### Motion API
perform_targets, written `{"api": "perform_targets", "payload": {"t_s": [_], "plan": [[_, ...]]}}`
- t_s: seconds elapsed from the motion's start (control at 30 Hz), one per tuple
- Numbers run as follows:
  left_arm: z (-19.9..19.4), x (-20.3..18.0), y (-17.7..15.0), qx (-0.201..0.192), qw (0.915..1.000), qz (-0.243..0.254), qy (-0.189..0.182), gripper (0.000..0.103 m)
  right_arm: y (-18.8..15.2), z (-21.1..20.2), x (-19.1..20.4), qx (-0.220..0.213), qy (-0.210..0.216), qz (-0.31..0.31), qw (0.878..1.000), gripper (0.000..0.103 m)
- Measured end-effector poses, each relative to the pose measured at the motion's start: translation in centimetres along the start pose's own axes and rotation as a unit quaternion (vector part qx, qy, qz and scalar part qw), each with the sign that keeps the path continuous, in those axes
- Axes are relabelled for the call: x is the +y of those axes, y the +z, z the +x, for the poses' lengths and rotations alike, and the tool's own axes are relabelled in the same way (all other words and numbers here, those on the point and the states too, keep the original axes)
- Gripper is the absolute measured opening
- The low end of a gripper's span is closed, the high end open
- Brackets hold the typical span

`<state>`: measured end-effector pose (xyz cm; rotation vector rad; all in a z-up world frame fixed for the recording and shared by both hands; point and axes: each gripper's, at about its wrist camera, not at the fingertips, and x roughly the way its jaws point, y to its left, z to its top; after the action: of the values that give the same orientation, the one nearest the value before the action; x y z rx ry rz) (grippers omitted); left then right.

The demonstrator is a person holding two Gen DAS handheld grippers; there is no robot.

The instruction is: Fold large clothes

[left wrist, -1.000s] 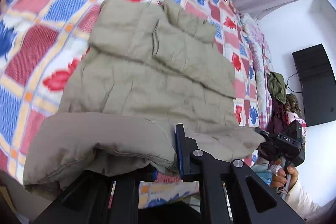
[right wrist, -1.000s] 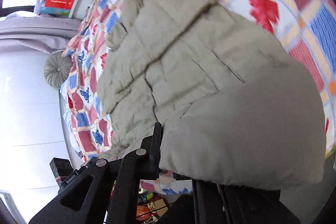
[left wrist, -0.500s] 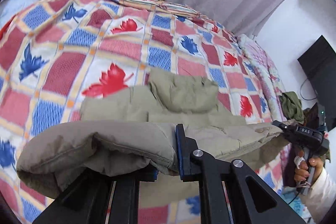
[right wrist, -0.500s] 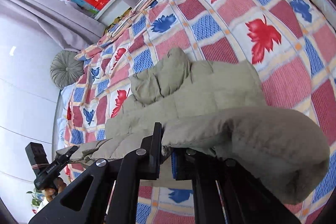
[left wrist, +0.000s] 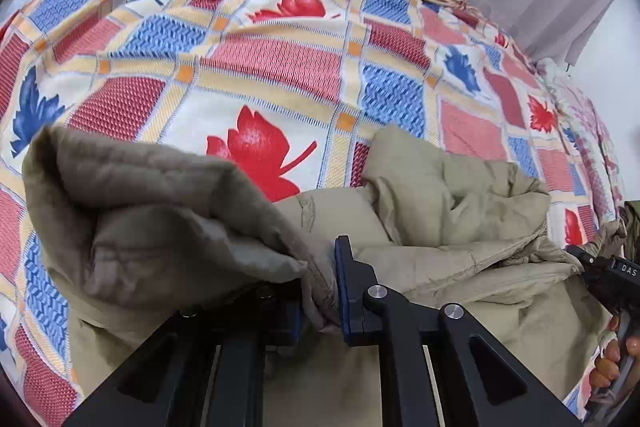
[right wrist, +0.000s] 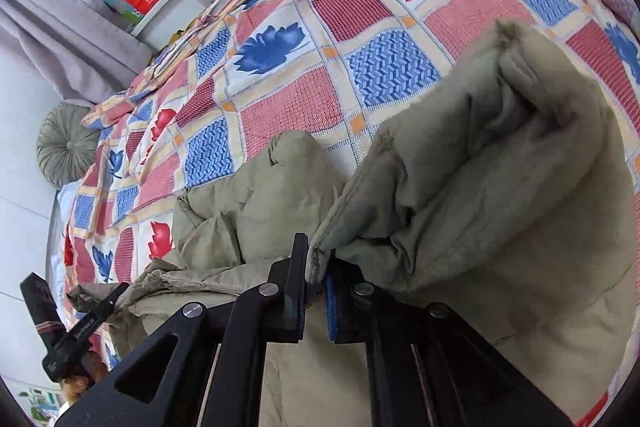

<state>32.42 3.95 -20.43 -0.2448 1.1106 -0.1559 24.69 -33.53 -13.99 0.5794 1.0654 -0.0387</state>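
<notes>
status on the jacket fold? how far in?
Mid-fold. Done: nothing looks finished; the khaki padded jacket lies bunched on the patterned bedspread. In hand: left gripper and right gripper each clamp a jacket edge. Left: lay the held edge down, flatten, square up.

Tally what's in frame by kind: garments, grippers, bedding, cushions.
Garments: 1, khaki padded jacket
Grippers: 2, left gripper and right gripper, each clamped on the jacket's edge
Bedding: 1, leaf-pattern bedspread
Cushions: 1, round grey cushion
Total: 5
</notes>
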Motion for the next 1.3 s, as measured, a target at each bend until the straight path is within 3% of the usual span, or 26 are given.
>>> {"api": "perform_targets", "payload": {"t_s": [0.1, 0.2, 0.27, 0.3, 0.33, 0.37, 0.4, 0.47, 0.63, 0.77, 0.87, 0.97, 1.1, 1.17, 1.3], "plan": [[0.4, -0.1, 0.2, 0.008, 0.9999, 0.002, 0.007, 0.015, -0.4, 1.3, -1.5, 0.001, 0.016, 0.040, 0.999, 0.012], [-0.6, -0.5, 0.4, 0.006, 0.9999, 0.013, 0.008, 0.016, -0.5, 1.3, -1.7, 0.005, 0.011, 0.040, 0.999, 0.018], [-1.4, -0.7, 0.3, 0.004, 0.9998, 0.022, 0.004, 0.028, -0.5, 0.8, -1.4, 0.005, 0.009, 0.033, 0.999, 0.029], [-1.9, -0.8, 0.2, 0.003, 0.9997, 0.025, 0.005, 0.046, -0.4, 0.5, -1.3, 0.003, 0.010, 0.031, 0.999, 0.046], [-2.4, -0.8, 0.2, -0.002, 0.9995, 0.028, 0.012, 0.073, -0.4, 0.1, -1.2, 0.001, 0.012, 0.031, 0.999, 0.056], [-3.1, -0.9, 0.2, -0.010, 0.9993, 0.030, 0.019, 0.083, -0.4, -0.4, -1.0, -0.004, 0.012, 0.029, 0.999, 0.067], [-4.1, -1.0, 0.1, -0.025, 0.9988, 0.033, 0.027, 0.093, -0.4, -0.9, -0.8, -0.008, 0.010, 0.025, 1.000, 0.067], [-5.5, -0.9, -0.1, -0.040, 0.9978, 0.041, 0.035, 0.093, -0.6, -1.6, -0.5, -0.008, 0.010, 0.017, 1.000, 0.067], [-8.2, 0.4, -2.4, -0.028, 0.9987, 0.037, 0.020, 0.093, -2.7, -3.4, -0.6, -0.003, 0.003, 0.007, 1.000, 0.067], [-9.7, 2.3, -6.6, 0.007, 0.9997, 0.004, -0.022, 0.093, -5.7, -5.0, -1.4, 0.009, 0.013, 0.013, 1.000, 0.067], [-10.5, 3.7, -10.2, 0.026, 0.9972, -0.031, -0.063, 0.093, -8.6, -6.4, -2.2, 0.024, 0.045, 0.035, 0.998, 0.067], [-11.0, 5.2, -13.8, 0.043, 0.9914, -0.074, -0.098, 0.093, -11.7, -8.0, -3.4, 0.034, 0.059, 0.054, 0.996, 0.067], [-10.2, 7.2, -17.6, 0.066, 0.9773, -0.146, -0.138, 0.093, -15.6, -9.3, -5.9, 0.049, 0.080, 0.100, 0.991, 0.068], [-9.4, 8.0, -18.7, 0.073, 0.9699, -0.175, -0.153, 0.093, -17.1, -9.3, -7.3, 0.055, 0.096, 0.136, 0.985, 0.068], [-7.0, 8.9, -19.2, 0.078, 0.9609, -0.208, -0.166, 0.093, -19.0, -8.5, -10.0, 0.055, 0.084, 0.177, 0.979, 0.068]]}}
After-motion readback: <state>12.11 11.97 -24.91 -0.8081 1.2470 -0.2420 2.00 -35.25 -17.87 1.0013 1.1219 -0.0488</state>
